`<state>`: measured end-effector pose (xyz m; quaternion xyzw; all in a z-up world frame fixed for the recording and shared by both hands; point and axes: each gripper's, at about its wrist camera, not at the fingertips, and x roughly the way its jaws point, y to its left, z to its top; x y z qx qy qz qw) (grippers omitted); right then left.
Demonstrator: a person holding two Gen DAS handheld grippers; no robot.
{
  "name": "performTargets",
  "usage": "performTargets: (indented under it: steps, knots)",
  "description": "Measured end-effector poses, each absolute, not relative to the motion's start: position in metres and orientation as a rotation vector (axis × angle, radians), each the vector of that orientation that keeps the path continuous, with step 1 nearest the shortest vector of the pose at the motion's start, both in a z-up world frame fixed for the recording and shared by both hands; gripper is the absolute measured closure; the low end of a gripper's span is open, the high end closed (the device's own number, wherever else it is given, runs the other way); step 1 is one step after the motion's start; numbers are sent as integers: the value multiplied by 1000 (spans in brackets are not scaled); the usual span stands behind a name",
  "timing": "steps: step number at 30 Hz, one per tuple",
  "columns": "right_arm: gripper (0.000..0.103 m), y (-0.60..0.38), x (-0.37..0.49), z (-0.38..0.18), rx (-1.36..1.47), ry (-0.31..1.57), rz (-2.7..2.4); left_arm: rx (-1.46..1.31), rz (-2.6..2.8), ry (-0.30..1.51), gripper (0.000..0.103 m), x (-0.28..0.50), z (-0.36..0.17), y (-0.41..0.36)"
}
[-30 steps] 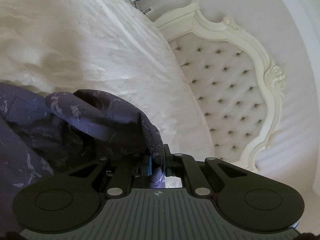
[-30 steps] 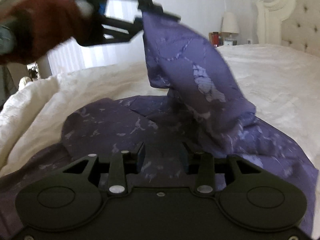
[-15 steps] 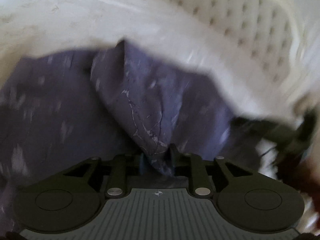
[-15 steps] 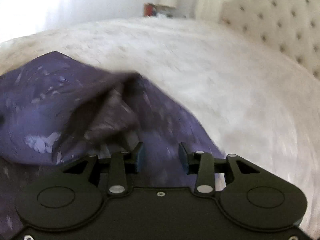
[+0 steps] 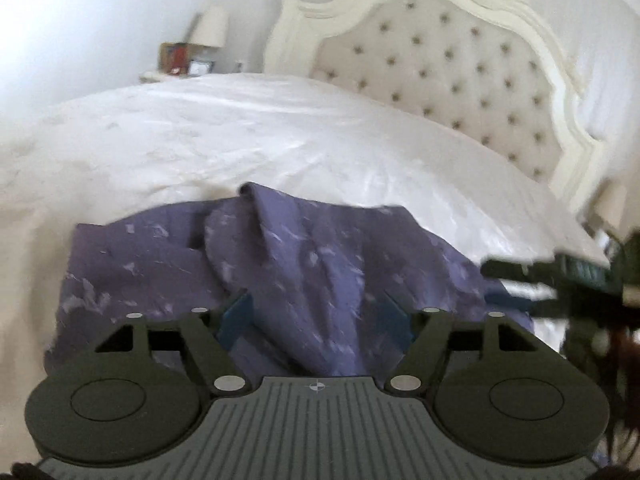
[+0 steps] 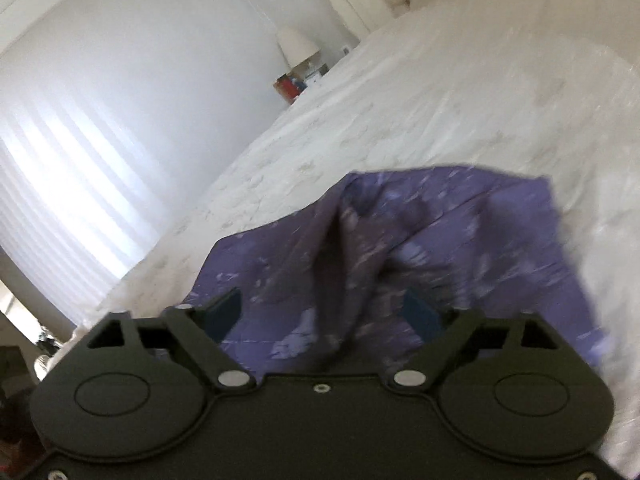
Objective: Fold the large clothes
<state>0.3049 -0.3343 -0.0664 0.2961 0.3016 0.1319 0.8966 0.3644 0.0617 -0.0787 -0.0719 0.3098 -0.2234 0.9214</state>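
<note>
Left wrist view: the left gripper (image 5: 316, 314), jaws just opened wide, straddles a ridge of the purple garment (image 5: 280, 264) lying rumpled on the white bed (image 5: 240, 136), pads clear of it.

Right wrist view: the right gripper (image 6: 322, 314) has likewise spread apart over a raised crease. That loose crease (uneven already) could get trapped in the fold. No containers show.

Left gripper (image 5: 316, 314): matte black linkage arms, two round black discs, silver pivot screws, blue fingertip pads (image 5: 237, 316), and a grey ribbed plate with a small crosshair mark. Right gripper (image 6: 320, 314): same black discs, arms and silver screws, blue pads (image 6: 420, 316), but a plain black plate with small screws. A dark red sleeve (image 5: 624, 356) is blurred at the right edge of the left wrist view.
</note>
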Motion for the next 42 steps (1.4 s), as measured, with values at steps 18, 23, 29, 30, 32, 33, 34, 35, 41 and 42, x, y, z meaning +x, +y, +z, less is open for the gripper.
performTargets:
  steps: [18,23,29,30,32,33,34,35,41,42]
  knots:
    - [95,-317,309,-69,452,683,190,-297,-354,725,86,398,-111,77]
    - [96,-313,311,-103,365,748,152,-205,-333,722,81,390,-134,69]
    - [57,-316,295,-100,375,692,154,-63,-344,688,44,367,-117,65]
    - [45,-317,292,-98,377,683,163,-52,-335,683,39,360,-114,69]
    - [36,-317,277,-88,365,660,181,-49,-322,687,30,346,-109,76]
    - [25,-316,269,-83,341,650,179,-44,-311,699,24,338,-107,80]
    - [20,-314,262,-79,315,643,176,-34,-302,707,22,329,-105,83]
    - [20,-313,253,-75,296,637,179,-21,-297,707,20,319,-102,86]
    - [10,-311,202,-59,243,660,189,11,-240,751,0,263,-90,110]
    - [10,-311,194,-58,242,667,186,-1,-226,761,0,255,-89,115]
